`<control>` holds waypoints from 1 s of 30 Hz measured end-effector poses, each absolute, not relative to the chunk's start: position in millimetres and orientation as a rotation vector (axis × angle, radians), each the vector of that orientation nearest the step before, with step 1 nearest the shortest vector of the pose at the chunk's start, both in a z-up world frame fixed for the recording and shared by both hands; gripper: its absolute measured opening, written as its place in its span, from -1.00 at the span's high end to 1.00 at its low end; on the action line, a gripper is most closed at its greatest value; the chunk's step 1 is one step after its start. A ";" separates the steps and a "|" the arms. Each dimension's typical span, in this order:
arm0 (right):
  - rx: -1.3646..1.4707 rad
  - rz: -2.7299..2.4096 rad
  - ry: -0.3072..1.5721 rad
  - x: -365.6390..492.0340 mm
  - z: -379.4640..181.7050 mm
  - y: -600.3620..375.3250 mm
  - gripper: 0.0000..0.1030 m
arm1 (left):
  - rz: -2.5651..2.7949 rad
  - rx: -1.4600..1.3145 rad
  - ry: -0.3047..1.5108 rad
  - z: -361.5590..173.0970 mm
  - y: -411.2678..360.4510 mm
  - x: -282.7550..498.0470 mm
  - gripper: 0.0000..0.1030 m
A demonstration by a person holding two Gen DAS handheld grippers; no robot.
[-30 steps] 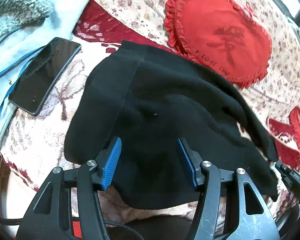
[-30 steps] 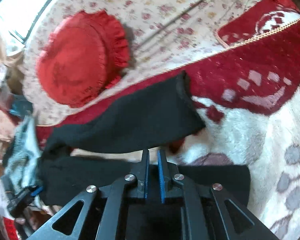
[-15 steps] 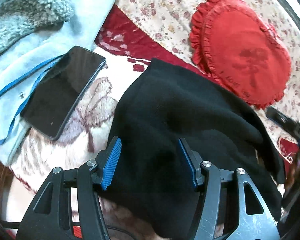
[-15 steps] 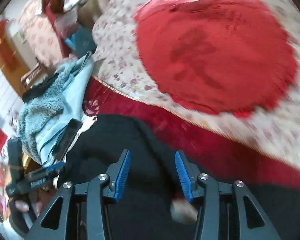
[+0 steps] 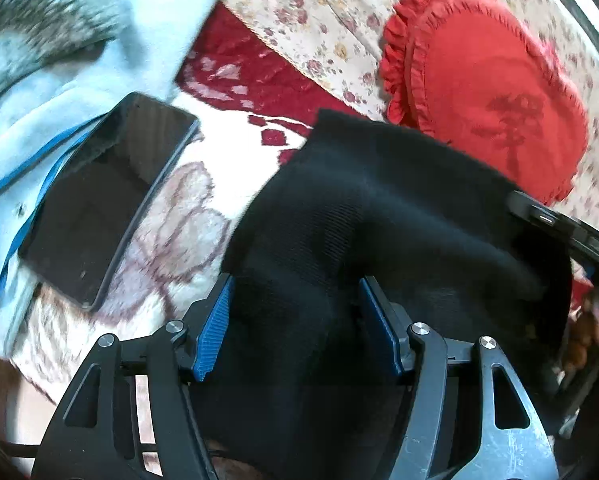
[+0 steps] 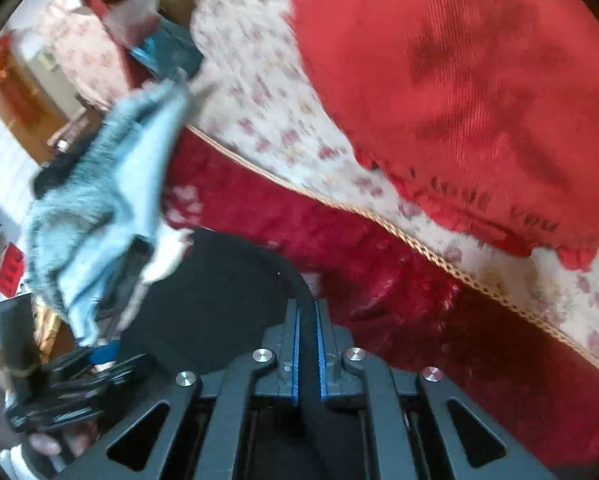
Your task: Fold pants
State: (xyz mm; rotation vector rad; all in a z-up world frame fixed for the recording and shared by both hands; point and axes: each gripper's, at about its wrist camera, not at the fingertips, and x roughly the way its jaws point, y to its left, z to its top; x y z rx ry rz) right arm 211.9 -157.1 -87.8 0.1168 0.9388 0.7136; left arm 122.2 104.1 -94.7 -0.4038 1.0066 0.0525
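Gripping the pants point(image 6: 219, 292) tight, the right gripper point(image 6: 307, 344) should carry its pinched edge flat; the left gripper point(image 5: 295, 324), jaws apart, pins cloth beside the phone point(image 5: 103, 204).

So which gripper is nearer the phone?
Left. The left gripper is open over the black pants, beside the phone; the right gripper pinches the pants farther away.

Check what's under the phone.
The phone lies partly on the pale blue cloth with its blue cord, partly on the floral blanket. What lies directly beneath is hidden.
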 end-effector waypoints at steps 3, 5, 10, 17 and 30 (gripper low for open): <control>0.121 0.785 0.852 166.1 -47.8 -162.8 0.89 | 0.094 -0.450 0.989 -89.4 122.5 101.0 -0.22; 0.113 0.840 0.833 135.0 -35.0 -161.9 0.89 | 0.110 -0.474 0.980 -88.2 135.2 86.8 -0.22; 0.079 0.937 0.933 74.6 -56.5 -144.0 0.89 | 0.169 -0.523 0.955 -82.5 168.7 46.7 -0.22; 0.020 0.919 1.106 46.4 -123.8 -122.5 0.88 | 0.176 -0.542 0.919 -68.8 179.9 23.2 -0.22; 0.055 0.852 1.124 38.3 -134.3 -129.3 0.88 | 0.125 -0.493 0.901 -58.5 153.1 31.4 -0.22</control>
